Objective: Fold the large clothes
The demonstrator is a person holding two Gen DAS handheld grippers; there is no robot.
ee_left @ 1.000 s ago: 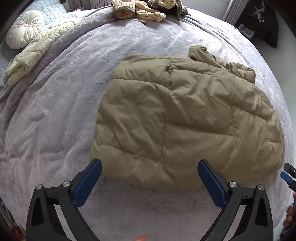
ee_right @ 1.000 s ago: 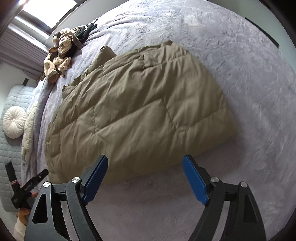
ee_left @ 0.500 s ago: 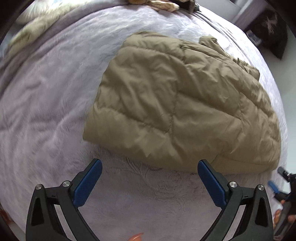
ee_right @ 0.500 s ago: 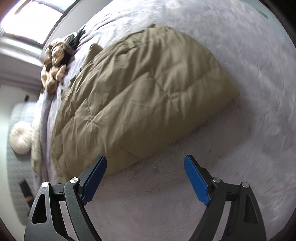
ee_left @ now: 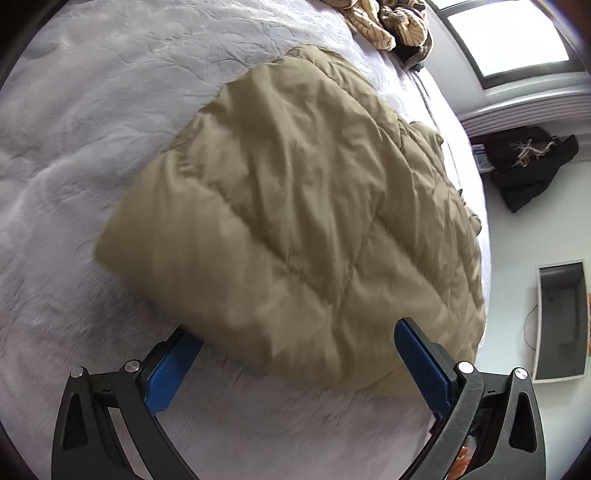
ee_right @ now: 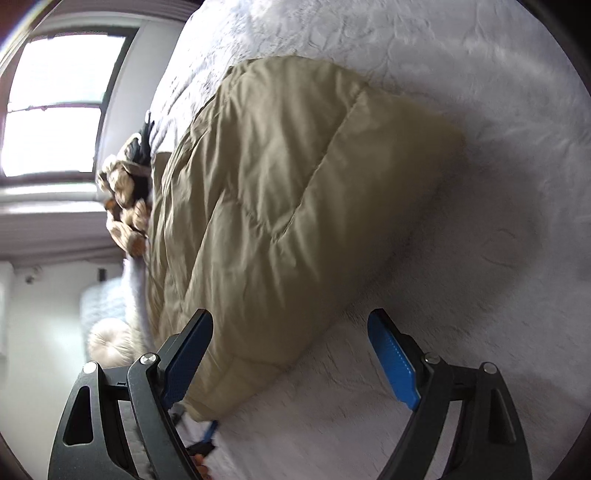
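- Left gripper (ee_left: 295, 363): jaws wide apart, nothing clamped. Near hem of the tan puffer jacket (ee_left: 295, 206) sits just ahead of it, between the blue pads; right-side pad overlaps the hem edge in view, contact can't tell.
- Right gripper (ee_right: 291, 360): also spread wide, holding nothing. Its left pad is over/just beside the jacket's near corner; right pad is over bare bed cover (ee_right: 480, 240). Looks lined up to pinch that corner.
- Both grippers angled downward at the near hem – prob. so each takes one end of the same edge and the fold goes away from the person evenly.
- Jacket: lies flat on the bed directly in front of both grippers, already doubled over by the look of it (thick rounded edge), quilted & puffy, so a wide opening makes sense to get round the bulk.
- Beyond jacket, far side of bed: heap of striped clothes (ee_left: 388, 22), prob. waiting their turn.
- Farther still: window (ee_right: 51, 107); in right wrist view a round cushion (ee_right: 109, 341) off to gripper's left.
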